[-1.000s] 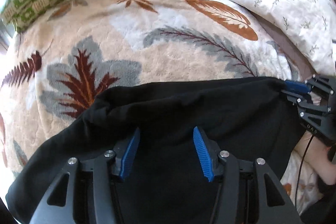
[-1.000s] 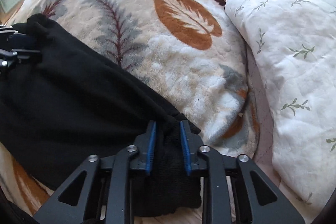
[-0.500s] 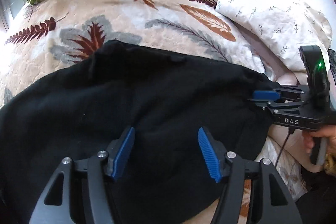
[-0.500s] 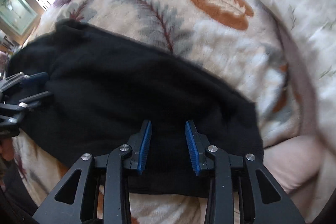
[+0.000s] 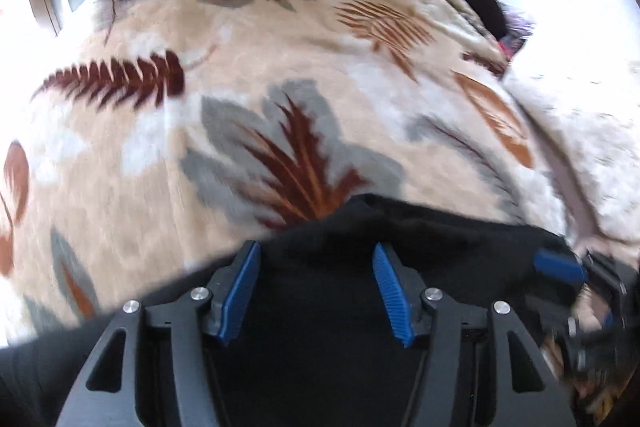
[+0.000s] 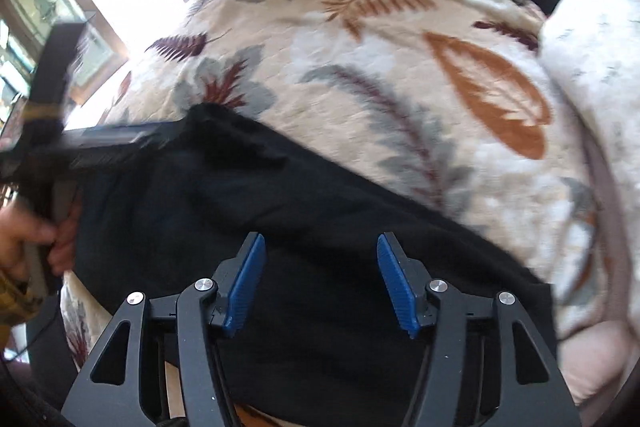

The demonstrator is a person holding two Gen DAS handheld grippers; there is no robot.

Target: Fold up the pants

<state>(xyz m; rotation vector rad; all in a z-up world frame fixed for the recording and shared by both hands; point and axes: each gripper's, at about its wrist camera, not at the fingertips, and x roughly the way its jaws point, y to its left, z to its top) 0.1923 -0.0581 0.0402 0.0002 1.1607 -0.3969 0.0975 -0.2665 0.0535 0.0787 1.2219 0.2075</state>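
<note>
Your left-wrist view is smearing with motion: the leaf blanket [image 5: 248, 131] is blurring, and the right claw [image 5: 560, 267] at the right edge is showing one blue pad clearly while the frame is cutting off the rest. The black pants [image 5: 320, 327] are running off the bottom edge there, so their full outline is staying hidden. In the right-wrist view, the left claw [image 6: 100, 143] at the left is streaking too much to read its jaws.

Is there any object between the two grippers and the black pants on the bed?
Nothing visible. The left gripper and the right gripper hang directly over the black pants, jaws apart, the right's just opened, only cloth below them.
</note>
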